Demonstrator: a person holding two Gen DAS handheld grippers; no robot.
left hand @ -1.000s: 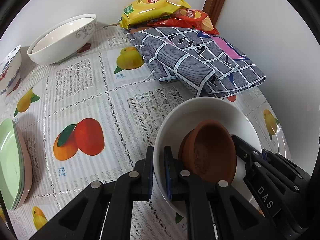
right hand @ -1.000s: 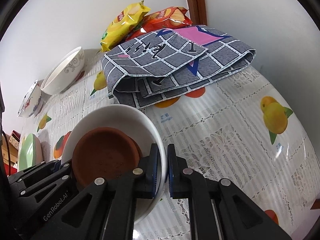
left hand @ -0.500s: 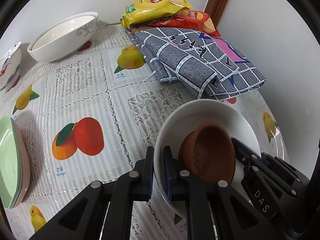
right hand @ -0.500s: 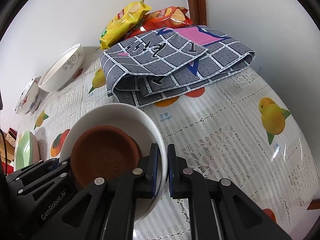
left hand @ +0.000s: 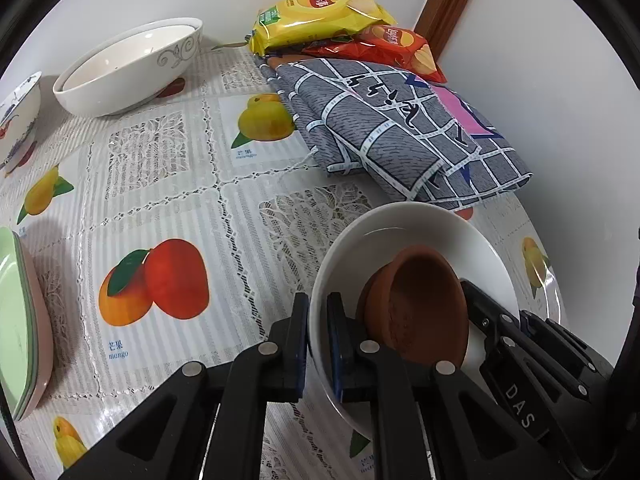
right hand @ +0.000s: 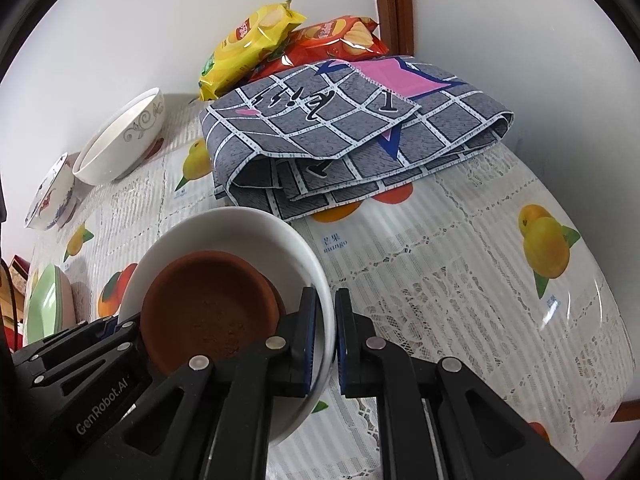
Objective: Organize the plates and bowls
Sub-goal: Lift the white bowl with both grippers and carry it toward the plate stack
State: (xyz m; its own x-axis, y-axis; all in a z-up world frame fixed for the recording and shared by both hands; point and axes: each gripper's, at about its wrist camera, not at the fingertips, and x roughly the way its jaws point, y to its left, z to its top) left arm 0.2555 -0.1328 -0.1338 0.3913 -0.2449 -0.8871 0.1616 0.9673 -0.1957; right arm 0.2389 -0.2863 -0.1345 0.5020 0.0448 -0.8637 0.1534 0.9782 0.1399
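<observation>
Both grippers hold one white bowl above the table, with a brown clay dish lying tilted inside it. My left gripper is shut on the bowl's left rim. My right gripper is shut on its right rim. A large white patterned bowl and a painted bowl stand at the back left. Stacked green and pink plates sit at the left.
A folded grey checked cloth lies just beyond the held bowl, with yellow and red snack bags behind it against the wall. The fruit-print tablecloth covers the table; its edge curves at right.
The held bowl with the clay dish has shifted slightly toward me and away from the cloth. Both grippers stay shut on its rim.
</observation>
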